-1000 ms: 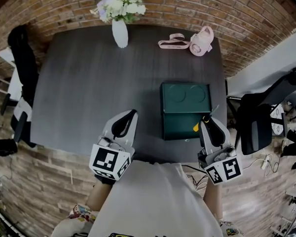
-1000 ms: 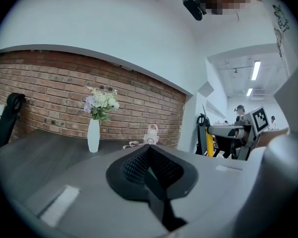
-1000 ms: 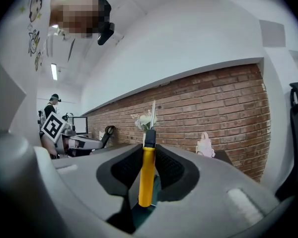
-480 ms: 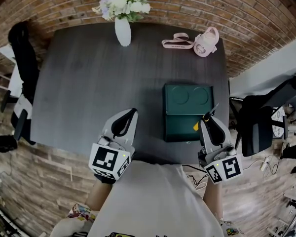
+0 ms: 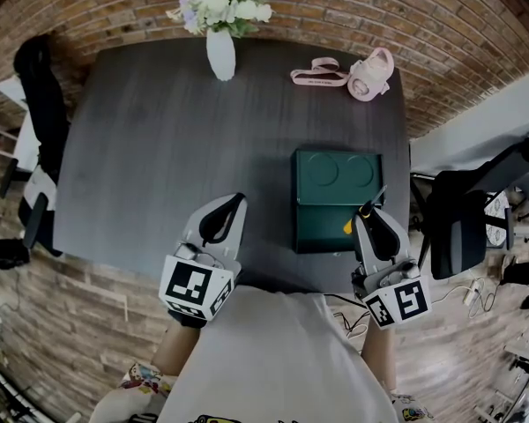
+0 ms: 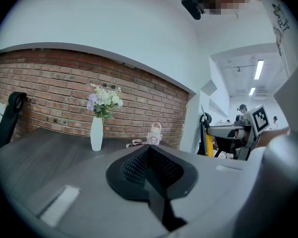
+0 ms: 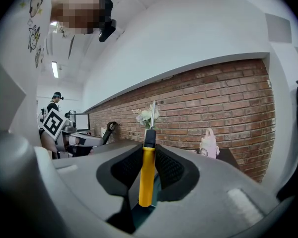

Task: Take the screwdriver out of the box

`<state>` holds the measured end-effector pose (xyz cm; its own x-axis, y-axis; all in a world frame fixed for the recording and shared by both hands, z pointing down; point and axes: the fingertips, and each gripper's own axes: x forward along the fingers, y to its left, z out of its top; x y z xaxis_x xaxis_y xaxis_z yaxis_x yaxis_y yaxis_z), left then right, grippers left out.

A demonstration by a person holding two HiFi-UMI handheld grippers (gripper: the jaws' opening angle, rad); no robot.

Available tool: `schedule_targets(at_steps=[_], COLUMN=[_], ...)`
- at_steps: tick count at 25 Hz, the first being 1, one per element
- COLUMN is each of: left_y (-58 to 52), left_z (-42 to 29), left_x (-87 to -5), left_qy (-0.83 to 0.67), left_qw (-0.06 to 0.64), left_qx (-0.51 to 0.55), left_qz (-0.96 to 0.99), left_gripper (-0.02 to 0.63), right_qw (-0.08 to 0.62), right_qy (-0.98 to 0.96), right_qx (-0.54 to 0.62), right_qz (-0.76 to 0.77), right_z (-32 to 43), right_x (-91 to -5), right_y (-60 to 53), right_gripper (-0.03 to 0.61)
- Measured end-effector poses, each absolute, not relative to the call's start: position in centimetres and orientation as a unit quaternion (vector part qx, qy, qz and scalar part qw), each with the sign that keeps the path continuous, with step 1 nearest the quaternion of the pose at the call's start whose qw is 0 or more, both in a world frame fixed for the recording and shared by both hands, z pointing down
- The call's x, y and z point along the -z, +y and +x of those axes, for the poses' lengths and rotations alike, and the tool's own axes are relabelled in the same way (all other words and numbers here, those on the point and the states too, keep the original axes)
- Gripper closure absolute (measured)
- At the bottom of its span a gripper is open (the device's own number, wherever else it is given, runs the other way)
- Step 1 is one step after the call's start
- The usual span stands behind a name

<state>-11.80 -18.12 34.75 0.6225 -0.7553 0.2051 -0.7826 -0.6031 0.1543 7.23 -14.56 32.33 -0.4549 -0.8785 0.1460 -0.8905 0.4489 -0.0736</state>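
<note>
Yellow-handled screwdriver [image 7: 146, 177] stands clamped in our right gripper [image 7: 148, 150], apparently clear of the green box [image 5: 335, 196] by the right edge of the table [image 5: 159, 148]; our left gripper [image 6: 148, 155], jaws together, idles empty.

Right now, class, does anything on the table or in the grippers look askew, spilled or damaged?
Nothing is spilled or damaged. The vase stands upright; the green box sits square on the table. Only the screwdriver stands out: clamped in the right gripper, held at a slant. The left gripper is shut, empty.
</note>
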Motion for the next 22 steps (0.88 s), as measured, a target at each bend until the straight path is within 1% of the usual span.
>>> schedule_targets(at_steps=[22], left_y=[-18.02], left_z=[-11.88], left_x=[-34.82], left_qy=[-0.430], left_qw=[0.113], left_qx=[-0.062], left_qz=[0.894], left_gripper=[0.612], right_qw=[0.060], right_qy=[-0.850], right_qx=[-0.068], right_qz=[0.518], right_z=[6.90], right_x=[-32.67], right_y=[-14.37], right_gripper=[0.499])
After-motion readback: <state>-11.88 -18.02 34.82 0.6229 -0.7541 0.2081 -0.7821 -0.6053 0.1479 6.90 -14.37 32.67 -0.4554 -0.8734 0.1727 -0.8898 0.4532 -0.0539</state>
